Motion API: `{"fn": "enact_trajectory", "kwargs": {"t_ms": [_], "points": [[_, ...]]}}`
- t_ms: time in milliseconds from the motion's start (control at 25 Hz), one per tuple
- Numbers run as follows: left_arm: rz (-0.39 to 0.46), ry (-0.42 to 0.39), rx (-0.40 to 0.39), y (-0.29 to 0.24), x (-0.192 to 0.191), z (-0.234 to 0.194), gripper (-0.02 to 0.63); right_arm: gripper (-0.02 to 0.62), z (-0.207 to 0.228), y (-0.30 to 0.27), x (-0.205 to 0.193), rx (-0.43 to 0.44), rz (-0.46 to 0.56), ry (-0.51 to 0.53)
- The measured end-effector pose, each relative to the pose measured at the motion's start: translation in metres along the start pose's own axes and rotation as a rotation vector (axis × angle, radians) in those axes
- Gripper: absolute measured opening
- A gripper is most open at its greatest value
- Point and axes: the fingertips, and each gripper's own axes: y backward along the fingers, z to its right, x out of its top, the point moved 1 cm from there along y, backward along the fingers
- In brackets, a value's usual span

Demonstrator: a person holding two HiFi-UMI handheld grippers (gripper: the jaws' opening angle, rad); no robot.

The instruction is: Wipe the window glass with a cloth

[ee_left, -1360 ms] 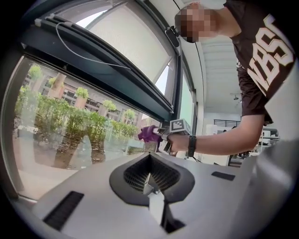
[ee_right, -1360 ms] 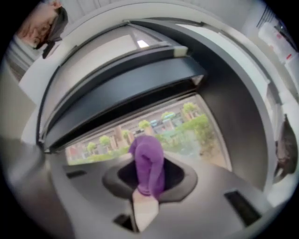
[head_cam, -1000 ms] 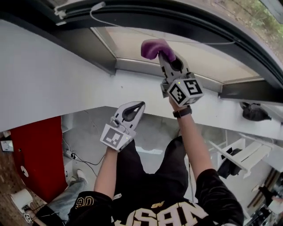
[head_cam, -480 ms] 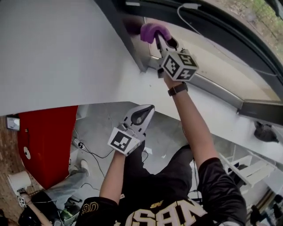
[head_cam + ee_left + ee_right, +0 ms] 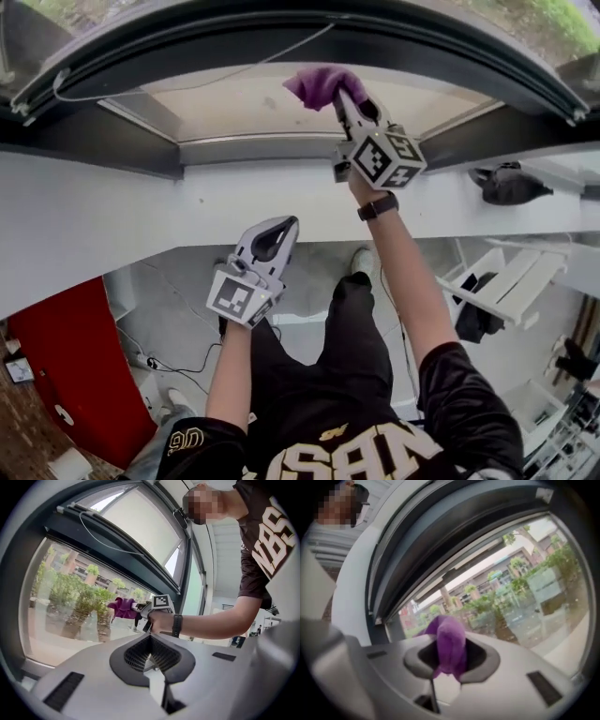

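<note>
A purple cloth (image 5: pixel 319 84) is bunched in my right gripper (image 5: pixel 341 96), which is shut on it and raised at arm's length to the window glass (image 5: pixel 234 108). The cloth touches or nearly touches the pane. In the right gripper view the cloth (image 5: pixel 450 644) fills the jaws, with the glass (image 5: pixel 520 592) and green bushes beyond. In the left gripper view the cloth (image 5: pixel 120 607) shows against the glass (image 5: pixel 65 611). My left gripper (image 5: pixel 285 225) hangs lower, apart from the window, shut and with nothing in it; its jaws (image 5: pixel 151 662) meet.
A dark window frame (image 5: pixel 441 37) and a rolled blind with a white cord (image 5: pixel 187 75) run along the top of the pane. Below it is a white sill wall (image 5: pixel 122 206). A red cabinet (image 5: pixel 56 366), white chairs (image 5: pixel 492 291) and floor cables (image 5: pixel 178 361) lie below.
The right gripper has carried the cloth from the corner by the dark frame out across the pane. The left gripper has hardly moved.
</note>
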Motion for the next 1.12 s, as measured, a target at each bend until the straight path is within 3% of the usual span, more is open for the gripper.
{"fn": "enact_trajectory", "kwargs": {"t_ms": [320,440,520,600,720,880,1000,1120], "points": [[-0.038,0.042,-0.206,-0.117,-0.043,0.103,0.017,0.083,0.213,0.14,0.08,-0.396,0.111,-0.001],[-0.039,0.037,-0.224,-0.126,-0.046,0.115,0.017,0.083,0.242,0.166,0.098,-0.464,0.159,-0.038],[-0.043,0.032,-0.211,-0.117,-0.045,0.109,0.017,0.083,0.236,0.168,0.095,-0.466,0.17,-0.056],[-0.045,0.04,-0.175,-0.096,-0.04,0.09,0.017,0.083,0.204,0.15,0.075,-0.402,0.13,-0.04],[-0.054,0.033,-0.094,-0.047,-0.03,0.047,0.017,0.083,0.117,0.101,0.021,-0.232,-0.004,0.063],[-0.068,0.01,0.018,0.021,-0.014,-0.018,0.017,0.083,-0.019,0.031,-0.054,0.032,-0.126,0.136],[-0.069,-0.03,0.154,0.08,0.0,-0.069,0.017,0.083,-0.141,-0.034,-0.108,0.278,-0.177,0.142],[-0.079,-0.094,0.224,0.127,0.009,-0.102,0.017,0.083,-0.237,-0.094,-0.144,0.418,-0.178,0.11]]}}
